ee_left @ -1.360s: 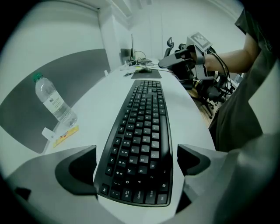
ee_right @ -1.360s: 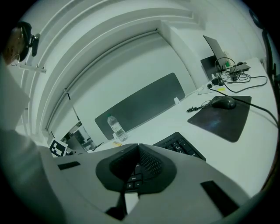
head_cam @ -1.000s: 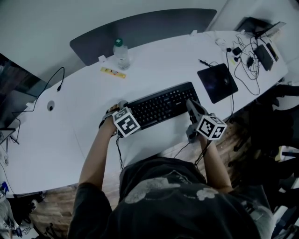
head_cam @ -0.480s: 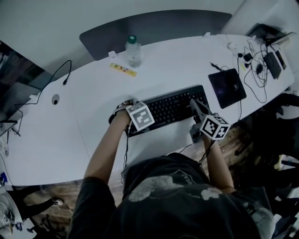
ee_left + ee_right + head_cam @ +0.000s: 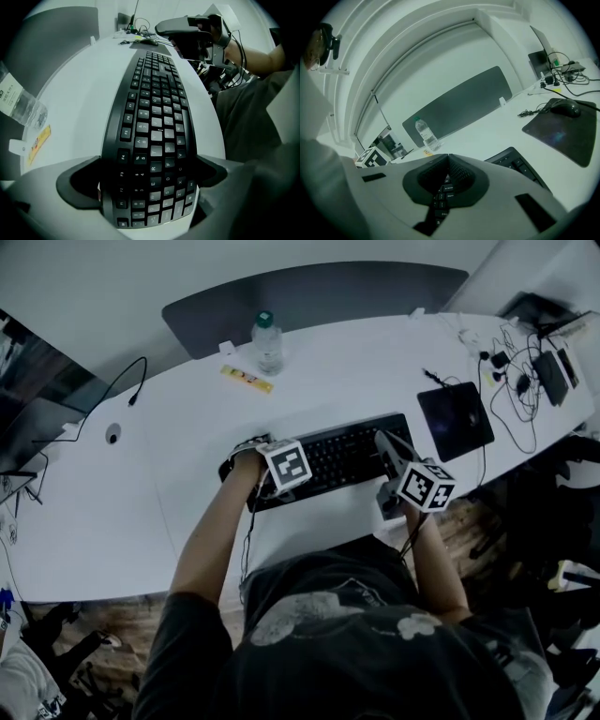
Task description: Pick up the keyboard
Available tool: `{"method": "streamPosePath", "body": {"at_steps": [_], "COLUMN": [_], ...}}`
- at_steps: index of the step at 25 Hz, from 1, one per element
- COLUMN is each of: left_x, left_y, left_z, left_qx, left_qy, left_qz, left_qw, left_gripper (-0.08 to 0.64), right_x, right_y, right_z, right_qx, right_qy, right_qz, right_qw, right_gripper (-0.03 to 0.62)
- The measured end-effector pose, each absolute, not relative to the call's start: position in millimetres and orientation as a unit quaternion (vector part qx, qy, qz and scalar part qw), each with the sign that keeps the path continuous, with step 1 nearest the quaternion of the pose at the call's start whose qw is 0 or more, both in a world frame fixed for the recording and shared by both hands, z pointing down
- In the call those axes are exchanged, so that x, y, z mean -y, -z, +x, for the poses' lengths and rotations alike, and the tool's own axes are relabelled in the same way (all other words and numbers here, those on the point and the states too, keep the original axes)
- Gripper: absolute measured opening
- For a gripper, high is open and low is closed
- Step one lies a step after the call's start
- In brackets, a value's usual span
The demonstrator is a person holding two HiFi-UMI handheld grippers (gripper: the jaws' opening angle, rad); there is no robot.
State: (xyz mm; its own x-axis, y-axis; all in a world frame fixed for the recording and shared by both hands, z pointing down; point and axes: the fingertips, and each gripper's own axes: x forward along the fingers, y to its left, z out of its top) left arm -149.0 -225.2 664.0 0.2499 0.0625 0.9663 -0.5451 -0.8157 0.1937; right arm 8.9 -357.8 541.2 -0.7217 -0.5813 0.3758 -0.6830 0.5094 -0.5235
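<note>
The black keyboard lies on the white table. My left gripper points steeply down over its left end. In the left gripper view the keyboard runs away between the wide jaws of the left gripper; thin strips of table show on both sides, so the pads are not pressing. My right gripper is shut and hovers over the keyboard's right end. In the right gripper view its tips meet with nothing held, and keys show below them.
A water bottle and a yellow label sit at the back by a grey divider panel. A dark mouse pad with a mouse lies right of the keyboard. Tangled cables lie beyond it.
My right gripper has slid leftward, further in over the keyboard's right end, still shut. The left gripper stays at the left end and has tipped more steeply down.
</note>
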Motion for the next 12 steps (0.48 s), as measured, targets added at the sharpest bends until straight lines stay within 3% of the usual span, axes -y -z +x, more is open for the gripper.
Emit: {"method": "streamPosePath", "body": {"at_steps": [5, 12], "left_x": [226.6, 220.3], "left_y": [-657.3, -649.3], "left_z": [-149.3, -159.6], "left_qx": [0.172, 0.199], "left_qy": [-0.594, -0.639], "left_qz": [0.748, 0.709], "left_qw": [0.242, 0.224], "left_gripper": [0.588, 0.588], "right_x": [383.5, 400.6], "right_y": [-541.4, -552.7], "right_z": [7.3, -41.6], "right_qx": [0.881, 0.918], "right_qy": [-0.323, -0.239], "right_qz": [0.329, 0.143], "right_qw": [0.107, 0.283], "right_gripper": [0.000, 0.002]}}
